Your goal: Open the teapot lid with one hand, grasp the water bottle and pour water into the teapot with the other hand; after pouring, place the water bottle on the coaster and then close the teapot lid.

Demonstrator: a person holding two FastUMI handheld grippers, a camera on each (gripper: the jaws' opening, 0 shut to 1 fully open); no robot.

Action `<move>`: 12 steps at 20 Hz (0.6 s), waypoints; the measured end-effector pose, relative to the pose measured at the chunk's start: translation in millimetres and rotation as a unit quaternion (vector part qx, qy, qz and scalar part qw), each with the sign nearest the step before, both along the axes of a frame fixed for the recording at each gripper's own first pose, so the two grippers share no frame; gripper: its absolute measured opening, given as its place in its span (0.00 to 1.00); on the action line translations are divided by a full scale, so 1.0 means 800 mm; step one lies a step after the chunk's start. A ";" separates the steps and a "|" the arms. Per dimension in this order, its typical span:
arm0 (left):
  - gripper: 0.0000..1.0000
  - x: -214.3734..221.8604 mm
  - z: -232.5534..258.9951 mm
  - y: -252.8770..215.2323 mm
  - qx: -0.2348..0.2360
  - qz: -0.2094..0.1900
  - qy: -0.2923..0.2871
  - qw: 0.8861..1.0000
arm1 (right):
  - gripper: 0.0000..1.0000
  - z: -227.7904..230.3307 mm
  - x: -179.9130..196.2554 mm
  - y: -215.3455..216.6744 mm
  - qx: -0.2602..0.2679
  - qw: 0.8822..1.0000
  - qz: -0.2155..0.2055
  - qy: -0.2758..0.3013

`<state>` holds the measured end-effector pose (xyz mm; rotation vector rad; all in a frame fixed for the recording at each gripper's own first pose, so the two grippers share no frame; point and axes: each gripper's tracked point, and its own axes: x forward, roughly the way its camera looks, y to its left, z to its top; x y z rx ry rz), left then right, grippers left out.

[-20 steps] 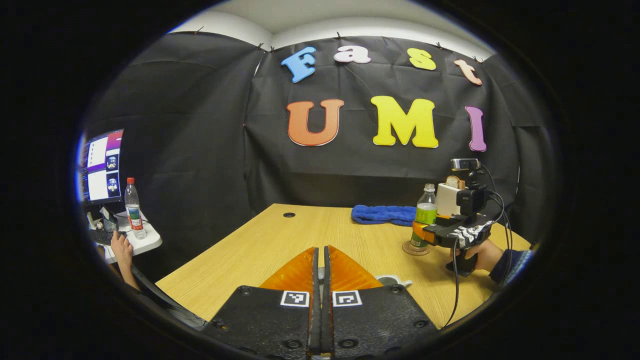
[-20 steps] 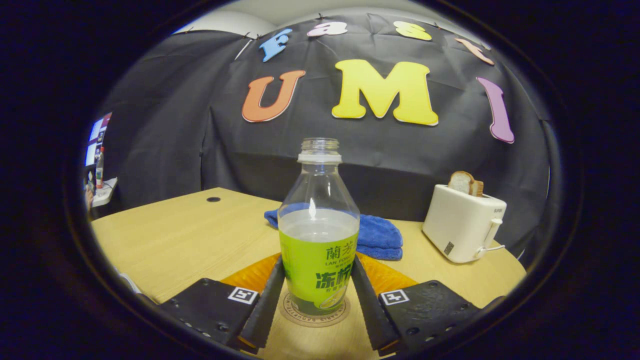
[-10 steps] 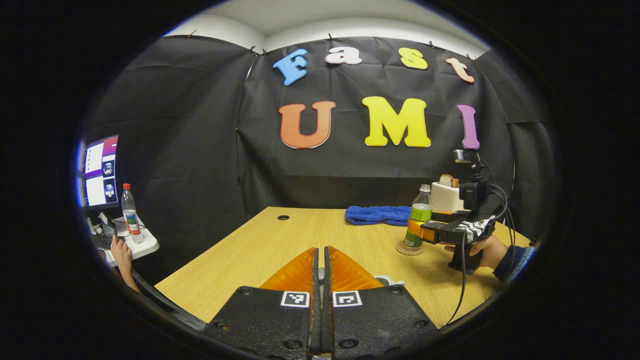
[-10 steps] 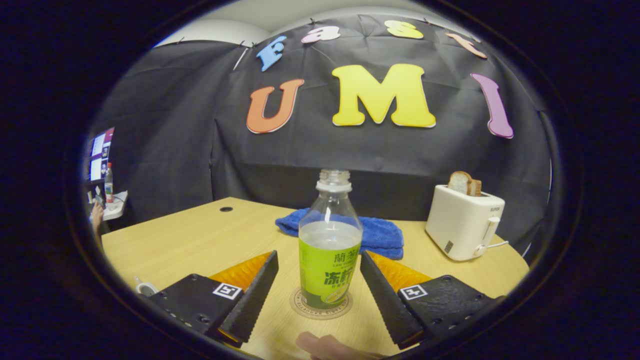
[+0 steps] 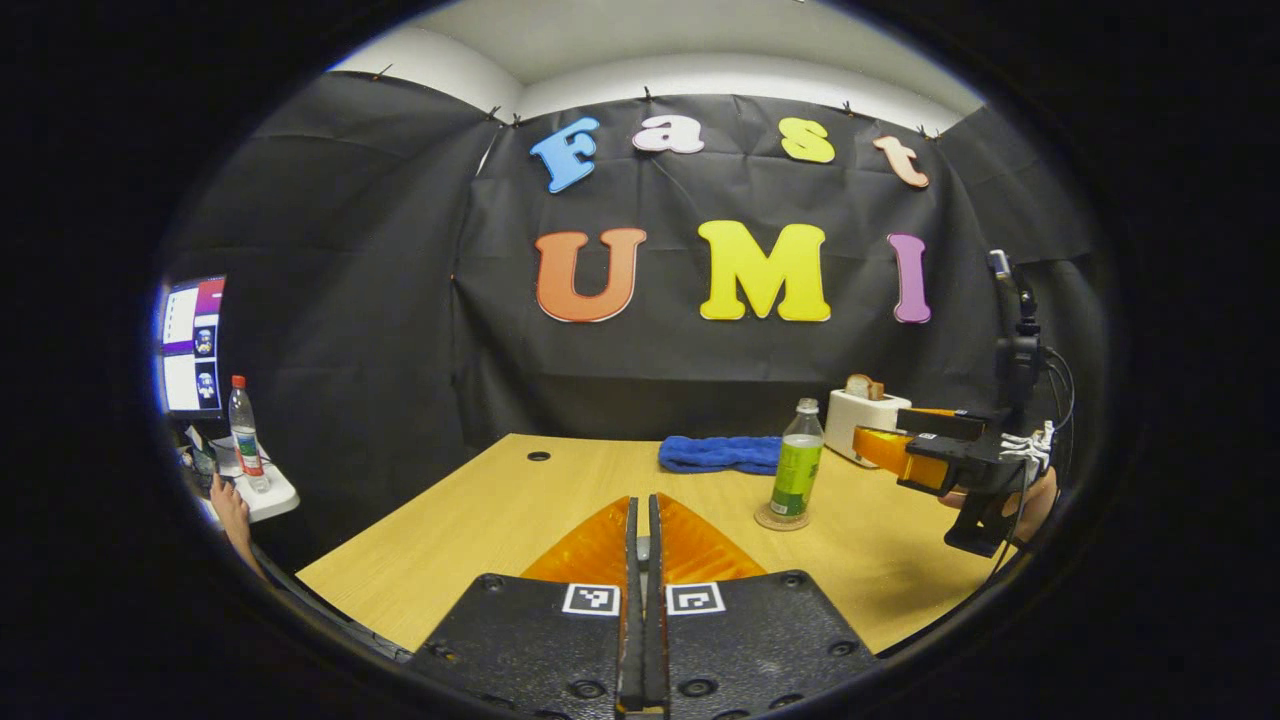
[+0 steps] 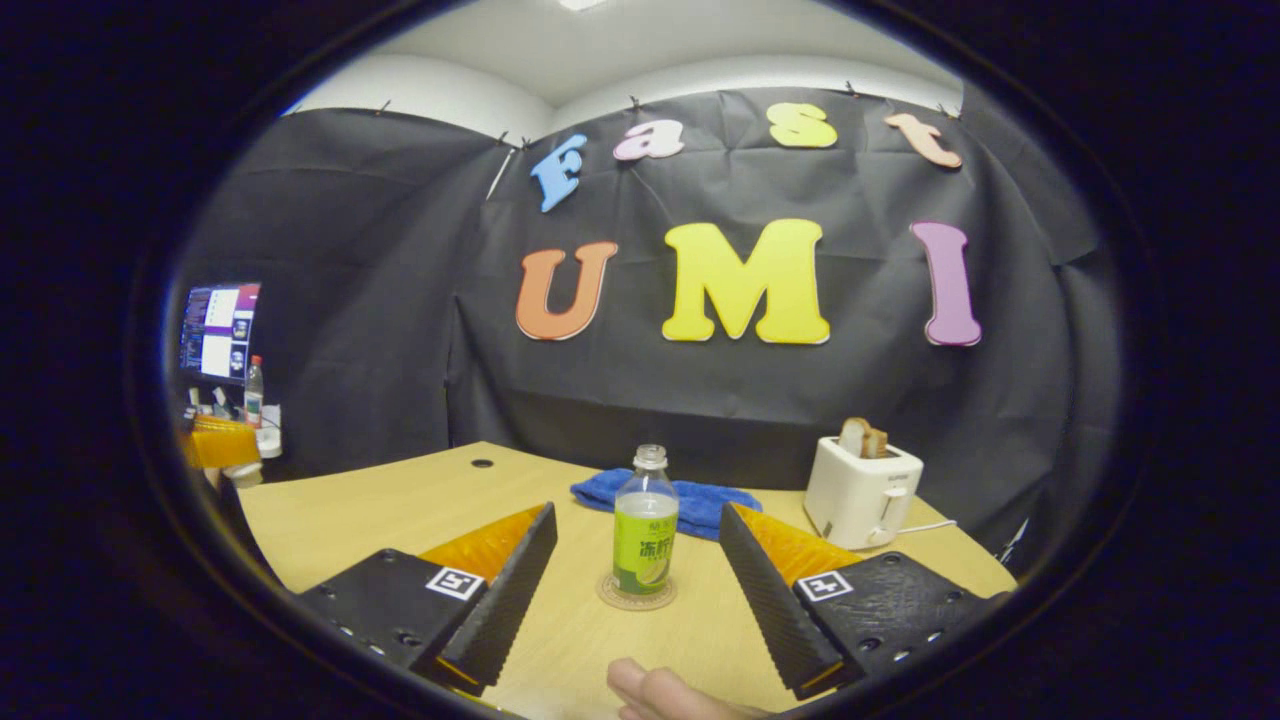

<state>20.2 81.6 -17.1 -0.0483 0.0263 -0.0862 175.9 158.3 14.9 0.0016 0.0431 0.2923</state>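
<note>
Your right tongs [image 6: 635, 600], now spread wide, have backed away from the water bottle [image 6: 645, 525] left upright on its coaster [image 6: 636, 596] mid-counter, while your left tongs [image 5: 642, 600] stay pressed together, the lid closing likely next.

Table [image 6: 400, 500]: pale wood grain, smooth, matt. Water bottle [image 6: 645, 530]: clear glossy plastic with a shiny printed label. Coaster [image 6: 612, 598]: looks like cork or card, matt. Towel [image 6: 700, 500]: fluffy cloth. Toaster [image 6: 860, 490]: smooth plastic, slight sheen. Booth wall: matt creased cloth.
</note>
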 end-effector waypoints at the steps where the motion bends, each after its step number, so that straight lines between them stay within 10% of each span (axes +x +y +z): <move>1: 0.02 -0.001 0.001 -0.003 -0.002 -0.003 0.001 1.000 | 0.97 0.004 -0.020 -0.012 -0.009 1.000 -0.003 -0.004; 12: 0.03 0.039 -0.058 0.016 0.000 0.020 0.038 0.999 | 0.95 0.004 -0.183 -0.188 -0.018 0.990 -0.140 -0.025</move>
